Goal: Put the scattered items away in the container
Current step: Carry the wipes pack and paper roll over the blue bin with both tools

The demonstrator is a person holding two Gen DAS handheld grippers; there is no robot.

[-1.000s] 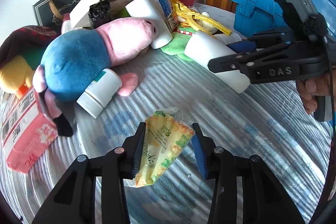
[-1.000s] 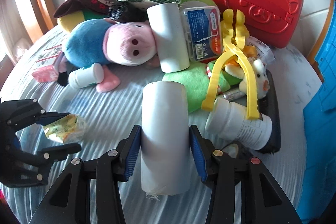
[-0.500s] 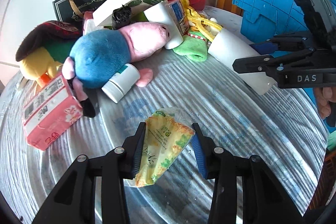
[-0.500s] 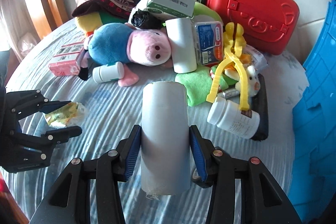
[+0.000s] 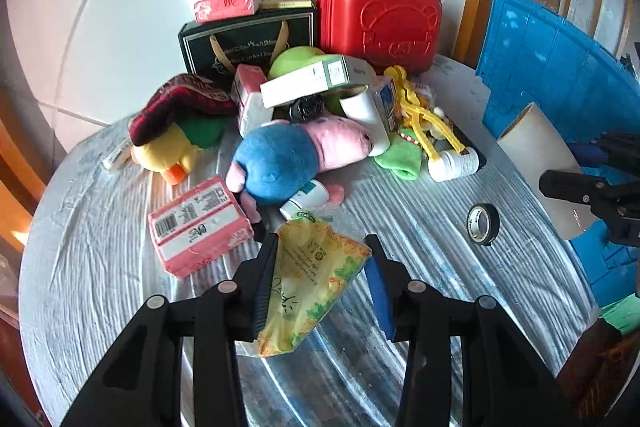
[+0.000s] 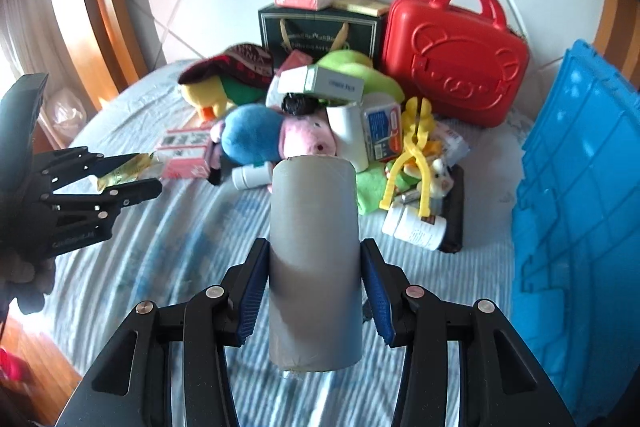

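Note:
My left gripper [image 5: 320,287] is shut on a yellow-green snack packet [image 5: 312,283] and holds it above the table; it also shows in the right wrist view [image 6: 120,173]. My right gripper [image 6: 314,299] is shut on a grey cardboard tube [image 6: 314,259], lifted above the table; the tube also shows in the left wrist view [image 5: 544,163]. The blue crate [image 6: 580,227] stands at the right, also in the left wrist view [image 5: 560,67]. A pile of scattered items lies at the table's back: a blue and pink pig plush [image 5: 296,155], a pink packet [image 5: 200,227], a white bottle [image 5: 454,165].
A red case [image 5: 380,19] and a dark gift bag [image 5: 248,39] stand against the tiled wall. A black tape roll [image 5: 483,225] lies on the striped cloth [image 5: 420,227]. Yellow tongs [image 6: 412,155], a yellow duck plush [image 5: 164,151] and a green box [image 5: 316,77] sit in the pile.
Both grippers have risen and pulled back from the pile with their loads. The pile looks smaller and farther. A black tape roll has come into the left wrist view.

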